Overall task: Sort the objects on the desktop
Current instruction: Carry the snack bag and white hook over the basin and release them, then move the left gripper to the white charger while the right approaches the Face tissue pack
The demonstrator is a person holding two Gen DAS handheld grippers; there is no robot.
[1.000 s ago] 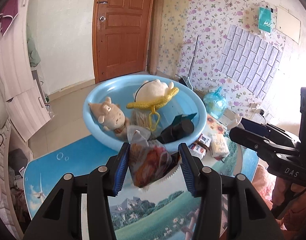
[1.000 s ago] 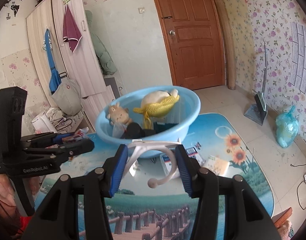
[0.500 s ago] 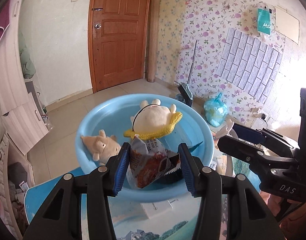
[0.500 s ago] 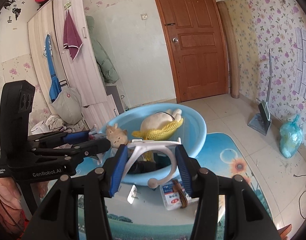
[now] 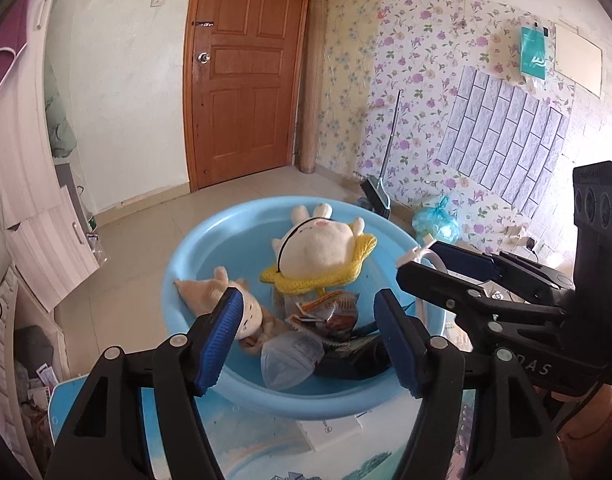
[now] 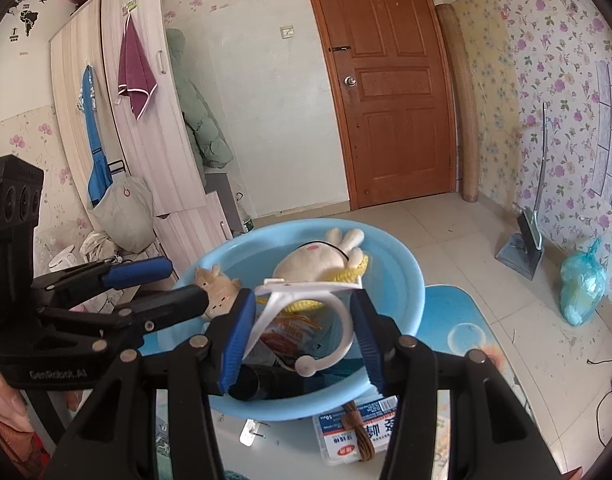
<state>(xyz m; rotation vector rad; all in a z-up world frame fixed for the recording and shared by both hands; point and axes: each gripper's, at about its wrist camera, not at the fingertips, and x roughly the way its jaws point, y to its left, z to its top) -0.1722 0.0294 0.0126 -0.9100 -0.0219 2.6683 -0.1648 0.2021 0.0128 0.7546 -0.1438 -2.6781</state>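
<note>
Two grippers are working over one blue basin (image 5: 306,404), and each view is being taken in turn. In the left wrist view, the left gripper (image 5: 308,336) is hanging directly above the near part of the basin with its jaws standing wide apart and nothing between them; the snack packet (image 5: 330,314) is lying in the basin just beyond and below the fingertips, resting among a clear wrapper (image 5: 290,360), a black object (image 5: 354,356), a small tan plush (image 5: 234,300) to the left and a white and yellow plush (image 5: 322,252) further ahead. The right gripper (image 5: 422,264) is showing to the right, reaching over the basin rim. In the right wrist view, the right gripper (image 6: 302,324) is clamping a white plastic hook (image 6: 306,312), its flat bar spanning the fingertips and its curved arm hanging down inside the jaws, positioned over the basin interior. A labelled packet (image 6: 358,428) and a small white clip (image 6: 252,436) are lying on the table (image 6: 446,320) below and nearer than the gripper, outside the basin. Judged from this, the step in hand is releasing the hook into the basin. To do it well, the gripper should be held over the middle of the basin, clear of the rim, and the jaws should be opened fully so the curved arm is not catching on a finger; the left gripper should be drawn aside first to avoid collision.
</note>
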